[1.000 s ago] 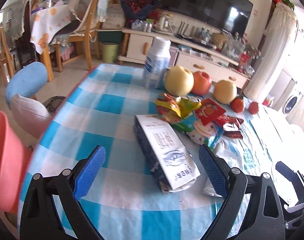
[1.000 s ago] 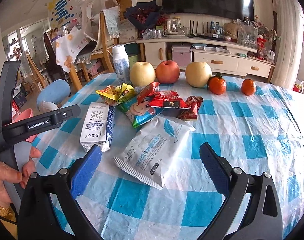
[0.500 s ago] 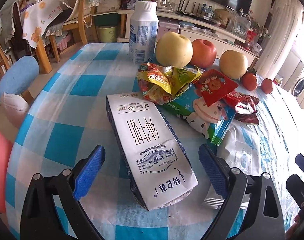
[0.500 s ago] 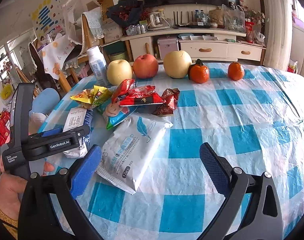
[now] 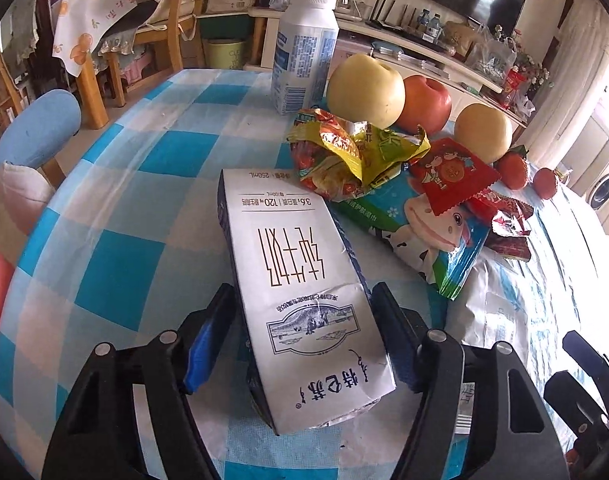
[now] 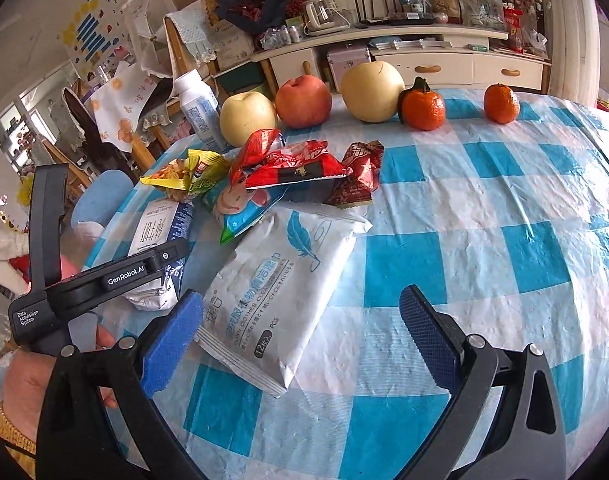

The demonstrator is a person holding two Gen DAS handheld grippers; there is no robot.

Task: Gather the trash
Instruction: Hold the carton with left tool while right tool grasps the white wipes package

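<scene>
Milk carton (image 5: 304, 280) lies flat on the counter (image 5: 124, 216), just beside the wrapper pile (image 5: 368, 160). My left hand-held gripper (image 5: 300, 312) has just been closing and now straddles the carton's near end, contact unclear. My right hand-held gripper (image 6: 300, 320) stands open over the wipes pack (image 6: 276, 280).

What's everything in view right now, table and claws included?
milk carton: 1, white and dark blue, flat near table's left edge
wipes pack: 1, white, table centre
snack wrappers: about five, yellow, blue, red, heaped behind carton
bottle: 1, white, blue label, far left
pears: 2, yellow, far row
apple: 1, red, between pears
tangerines: 2, orange, far right
tablecloth: 1, blue-white check
left claw: 1, black, blue pads, jaws just closed onto carton
right claw: 1, black, open, over wipes pack
hand: 1, holding left claw
</scene>
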